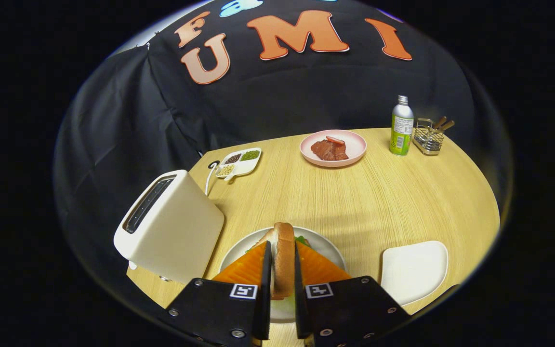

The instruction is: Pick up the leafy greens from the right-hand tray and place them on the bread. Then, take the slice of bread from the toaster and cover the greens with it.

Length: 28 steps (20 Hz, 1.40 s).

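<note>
The toaster (169, 226) stands empty at the left. The gripper (283, 277) is clenched on the bread slice (283, 255), held upright over the plate (325, 246) where greens (301, 239) peek out. This looks like the covering step; next, laying it flat. The wooden table (378, 193) meets black cloth behind.

The tool (283, 270) clamps an upright bread slice (284, 255) over a white plate (325, 248) showing leafy greens (301, 239); the toaster (169, 226) stands at nine o'clock.
</note>
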Each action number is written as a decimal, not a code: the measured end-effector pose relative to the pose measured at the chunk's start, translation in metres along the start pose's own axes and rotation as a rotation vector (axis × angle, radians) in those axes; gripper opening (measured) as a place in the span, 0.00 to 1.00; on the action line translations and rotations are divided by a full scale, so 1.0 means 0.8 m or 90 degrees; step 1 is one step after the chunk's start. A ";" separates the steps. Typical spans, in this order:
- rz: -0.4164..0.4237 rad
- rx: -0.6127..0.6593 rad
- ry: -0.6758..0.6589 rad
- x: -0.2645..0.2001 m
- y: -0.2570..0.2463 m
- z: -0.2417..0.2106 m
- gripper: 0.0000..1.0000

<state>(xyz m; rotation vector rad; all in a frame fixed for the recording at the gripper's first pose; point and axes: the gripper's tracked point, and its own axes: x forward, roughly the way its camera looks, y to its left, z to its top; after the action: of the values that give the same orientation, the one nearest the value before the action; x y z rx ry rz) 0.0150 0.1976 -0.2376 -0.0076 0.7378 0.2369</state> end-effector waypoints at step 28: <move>-0.126 -0.063 -0.141 -0.066 -0.128 0.063 0.99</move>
<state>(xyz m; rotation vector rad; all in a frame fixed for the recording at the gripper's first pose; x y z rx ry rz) 0.0328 0.0913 -0.1725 -0.1448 0.5002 0.0834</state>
